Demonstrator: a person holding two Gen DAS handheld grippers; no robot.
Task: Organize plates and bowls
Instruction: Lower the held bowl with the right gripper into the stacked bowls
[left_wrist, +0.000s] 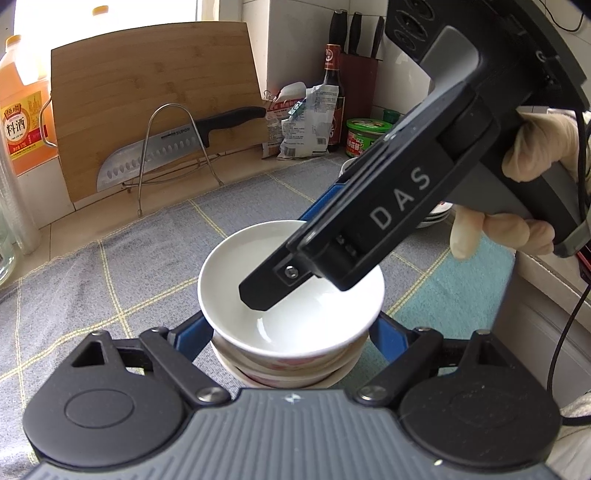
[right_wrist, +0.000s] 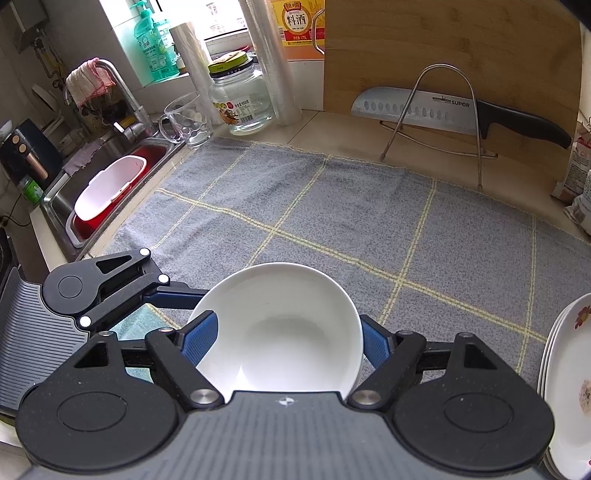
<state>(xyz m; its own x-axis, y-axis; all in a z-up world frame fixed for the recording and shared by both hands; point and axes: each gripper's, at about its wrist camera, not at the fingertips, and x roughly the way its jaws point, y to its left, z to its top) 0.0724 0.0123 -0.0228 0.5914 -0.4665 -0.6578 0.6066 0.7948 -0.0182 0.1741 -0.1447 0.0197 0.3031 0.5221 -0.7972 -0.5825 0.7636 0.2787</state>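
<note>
A white bowl (left_wrist: 291, 295) sits on top of a stack of bowls with red patterns (left_wrist: 280, 371) on the grey checked cloth (left_wrist: 147, 258). My left gripper (left_wrist: 291, 332) stands around the stack with a blue finger on each side. My right gripper (left_wrist: 273, 291) reaches in from the upper right, one finger inside the top bowl and one outside its far rim. In the right wrist view the same white bowl (right_wrist: 280, 332) fills the space between the right gripper's (right_wrist: 284, 339) blue fingers (right_wrist: 199, 339). The left gripper (right_wrist: 110, 284) shows at the left.
A stack of flowered plates (right_wrist: 569, 387) stands at the right. A wire rack holds a cleaver (right_wrist: 424, 107) against a wooden cutting board (right_wrist: 461, 48) at the back. A glass jar (right_wrist: 240, 99), a glass mug (right_wrist: 188, 118) and a sink (right_wrist: 110, 188) are at the left. Bottles and bags (left_wrist: 310, 122) stand at the back.
</note>
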